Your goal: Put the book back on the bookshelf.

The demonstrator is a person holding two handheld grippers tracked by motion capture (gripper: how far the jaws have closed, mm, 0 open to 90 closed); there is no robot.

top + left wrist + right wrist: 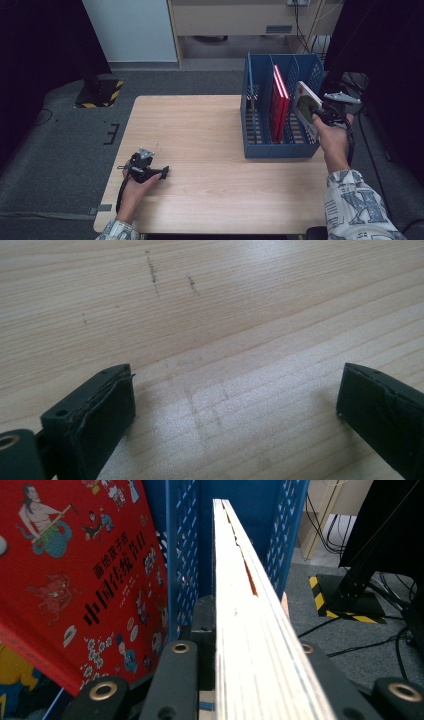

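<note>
While the right tongs (320,114) clamp a thin book (306,106) by its edge, the book hangs tilted over the right end of a blue rack (260,150), its long axis running up and away from the hand. Red books (280,100) already stand in the middle slot, just left of it. The right forearm reaches forward, wrist raised. The left tongs (162,172) rest far off on the surface (200,130), spread apart and empty.

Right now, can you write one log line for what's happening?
right tool: shut on white book, at blue rack | left tool: open, low over table | red book: in rack
</note>
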